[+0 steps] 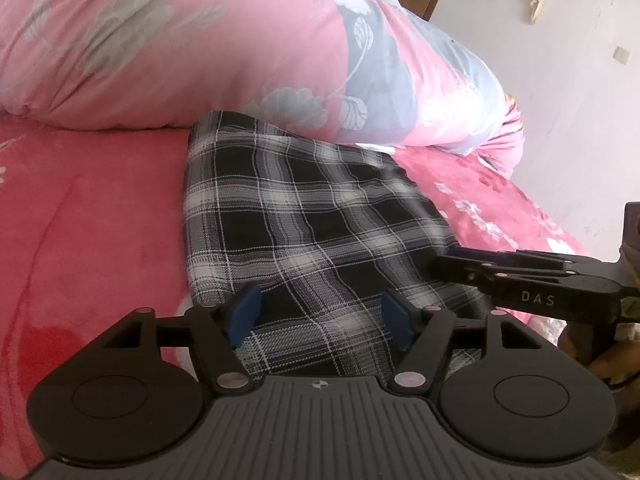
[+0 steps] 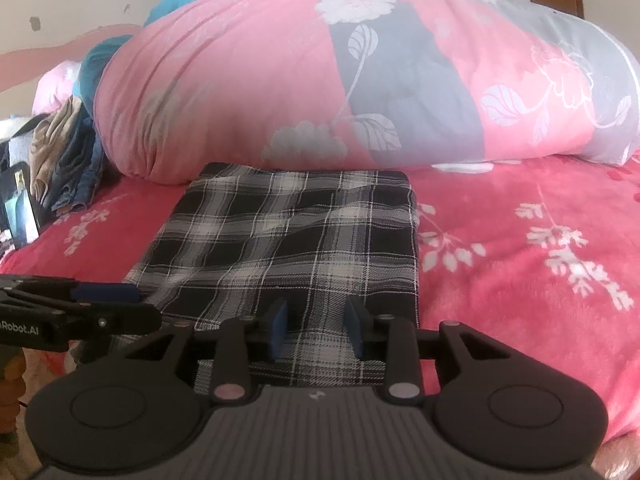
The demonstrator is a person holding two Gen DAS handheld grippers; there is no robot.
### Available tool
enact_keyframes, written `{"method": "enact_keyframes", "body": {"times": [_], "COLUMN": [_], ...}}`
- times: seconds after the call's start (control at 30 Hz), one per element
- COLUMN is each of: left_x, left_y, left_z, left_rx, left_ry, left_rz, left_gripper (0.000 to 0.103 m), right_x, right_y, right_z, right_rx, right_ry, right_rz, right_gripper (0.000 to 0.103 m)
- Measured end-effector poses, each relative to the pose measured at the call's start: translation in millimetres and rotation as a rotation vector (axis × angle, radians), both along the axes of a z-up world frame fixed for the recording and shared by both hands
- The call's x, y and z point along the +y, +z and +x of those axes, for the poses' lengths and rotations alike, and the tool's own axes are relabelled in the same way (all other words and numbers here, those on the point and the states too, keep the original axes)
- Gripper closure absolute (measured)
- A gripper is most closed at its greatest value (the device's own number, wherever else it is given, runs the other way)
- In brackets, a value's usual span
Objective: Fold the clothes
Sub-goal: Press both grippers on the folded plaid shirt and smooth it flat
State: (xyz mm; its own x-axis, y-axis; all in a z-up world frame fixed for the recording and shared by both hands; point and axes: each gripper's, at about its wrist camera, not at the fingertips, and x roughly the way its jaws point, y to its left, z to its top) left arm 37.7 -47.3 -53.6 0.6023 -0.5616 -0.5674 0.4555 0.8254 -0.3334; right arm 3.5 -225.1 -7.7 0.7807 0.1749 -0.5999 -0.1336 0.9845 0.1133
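The plaid garment lies flat on the pink floral bed as a neat rectangle, its far edge close against the rolled pink and grey quilt; it looks already folded, so the work on this piece is judged nearly done. The relation that matters is at its near edge: both grippers sit there, pointing down and across the cloth toward the quilt, so the garment lies straight ahead of and under the jaws, its long axis running away from them. The left gripper stands released, its blue pads well apart with plaid showing between them but not pinched. The right gripper is also released, its jaws narrower, with the cloth beneath and no fabric caught between the pads. Neither hand is clearly nearer; the left one is by the left near corner, the right one by the right side of the same edge. The right wrist view alone shows the full rectangle with its square far corners and a heap of other clothes waiting at the left of the bed. The left wrist view alone shows the right gripper from the side, low over the garment's right edge.
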Motion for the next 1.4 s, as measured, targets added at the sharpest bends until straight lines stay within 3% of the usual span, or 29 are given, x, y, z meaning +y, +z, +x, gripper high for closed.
{"method": "enact_keyframes", "body": {"times": [0.17,0.5,0.63,1.0,1.4], "left_x": [1,-3,-9,-20,-26], "left_y": [0,1,2,5,9], "left_z": [1,2,2,2,3], "left_rx": [0.003,0.005,0.004,0.008,0.013], "left_ry": [-0.004,0.000,0.007,0.014,0.002], "left_rz": [-0.003,0.024,0.057,0.129,0.172], "left_gripper": [0.035,0.034,0.034,0.029,0.012], "right_x": [4,2,-10,-45,-57], "right_y": [0,4,16,32,31], "right_z": [1,1,-1,-3,-9], "right_rx": [0.006,0.005,-0.014,-0.035,0.014], "right_ry": [-0.002,-0.002,-0.030,-0.114,-0.199], "right_rz": [-0.012,0.011,0.074,0.097,0.077], "right_gripper": [0.062,0.061,0.061,0.061,0.060]}}
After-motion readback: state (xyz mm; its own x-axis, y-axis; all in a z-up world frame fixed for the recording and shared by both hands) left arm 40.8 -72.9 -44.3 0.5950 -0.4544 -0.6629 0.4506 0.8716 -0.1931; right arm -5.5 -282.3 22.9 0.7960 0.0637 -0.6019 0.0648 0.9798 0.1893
